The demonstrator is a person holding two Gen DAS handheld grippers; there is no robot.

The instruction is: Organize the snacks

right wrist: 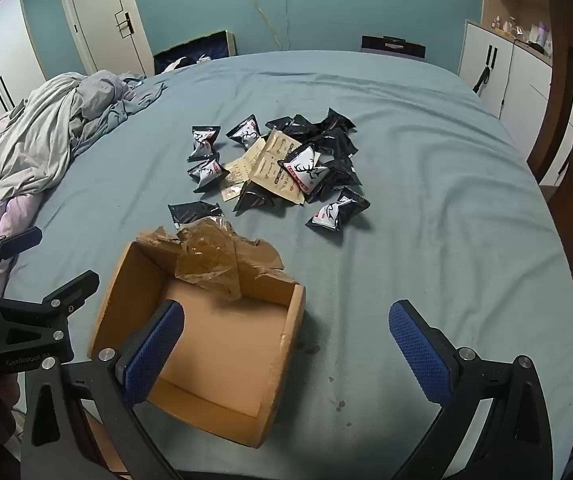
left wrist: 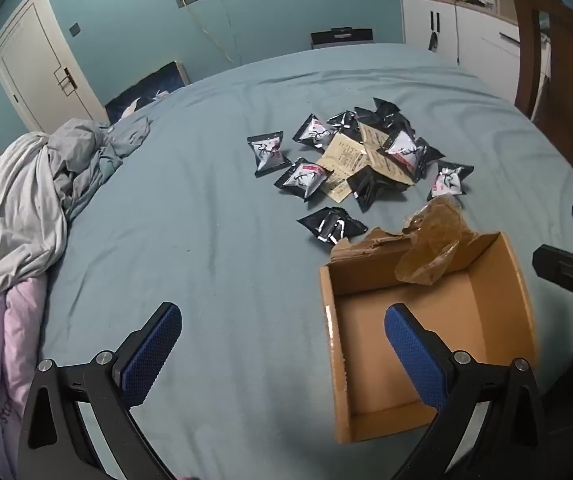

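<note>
- Blue-grey sheet on the bed gives under pressure, so press down lightly when you pinch a packet or the fabric bunches between the pads.
- Cardboard box sits open and empty on the bed, nearest you, with crumpled brown tape hanging over its far wall; drop packets toward the near side, clear of that tape.
- Your left gripper and right gripper both hover with jaws spread wide and nothing between them, angled down over the box.
- Snack pile lies beyond the box, black-and-white pouches mixed with beige sachets that overlap one another.
- Start with loners: the black packet just beyond the box's far wall, then the deer-print packet at the pile's right edge. Pinch each across its puffed middle, not the crimped ends.
</note>
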